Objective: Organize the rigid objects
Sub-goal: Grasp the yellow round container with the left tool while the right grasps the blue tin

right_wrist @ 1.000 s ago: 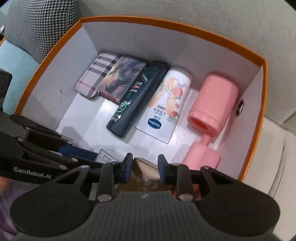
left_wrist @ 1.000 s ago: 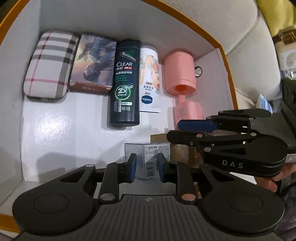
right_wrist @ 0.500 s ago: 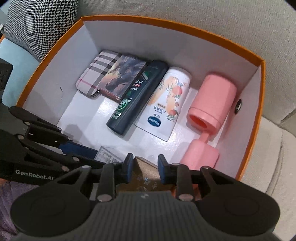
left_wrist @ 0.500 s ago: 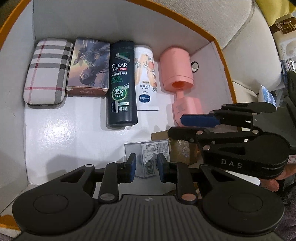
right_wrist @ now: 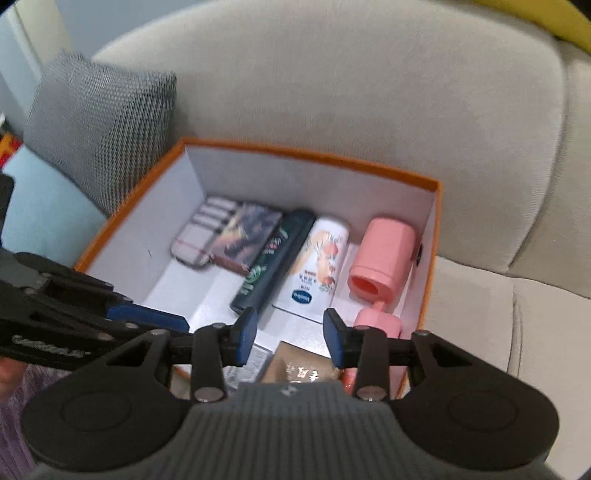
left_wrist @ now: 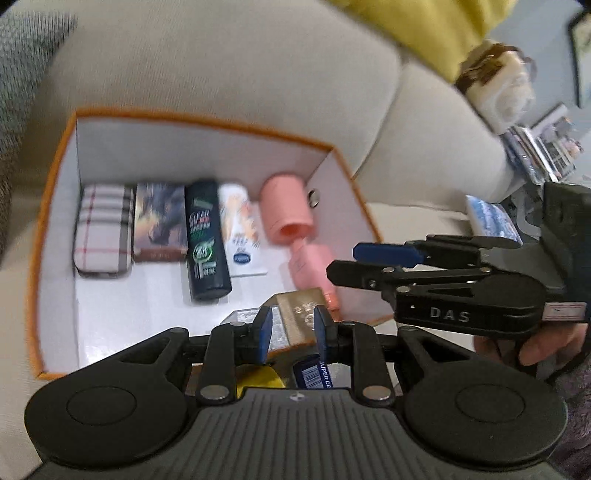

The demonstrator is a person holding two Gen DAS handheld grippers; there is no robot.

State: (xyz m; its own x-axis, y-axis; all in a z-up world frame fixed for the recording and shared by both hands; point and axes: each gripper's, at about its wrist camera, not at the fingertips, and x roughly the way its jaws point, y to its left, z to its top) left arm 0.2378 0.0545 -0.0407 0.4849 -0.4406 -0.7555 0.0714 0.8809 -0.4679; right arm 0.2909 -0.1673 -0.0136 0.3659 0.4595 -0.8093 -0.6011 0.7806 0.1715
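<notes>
An orange-rimmed white box (left_wrist: 207, 120) (right_wrist: 306, 153) sits on a beige sofa. In a row at its back lie a plaid case (left_wrist: 103, 230), a picture box (left_wrist: 159, 223), a dark shampoo bottle (left_wrist: 206, 243), a white lotion tube (left_wrist: 240, 232) and a pink dumbbell (left_wrist: 291, 221) (right_wrist: 380, 258). Nearer lie a clear labelled box (left_wrist: 243, 318) and a brown box (left_wrist: 299, 306) (right_wrist: 303, 365). My left gripper (left_wrist: 291, 328) is open and empty above the box's near edge. My right gripper (right_wrist: 290, 338) is open and empty above the brown box.
A grey woven cushion (right_wrist: 99, 125) leans left of the box. A yellow cushion (left_wrist: 413, 29) and cluttered items (left_wrist: 535, 147) lie to the right. A yellow item (left_wrist: 258, 376) and a blue packet (left_wrist: 314, 374) lie under my left gripper.
Both grippers have pulled back and up from the box, which now looks smaller. Both sets of jaws have opened wider, the right markedly. The brown and clear boxes stay in the box.
</notes>
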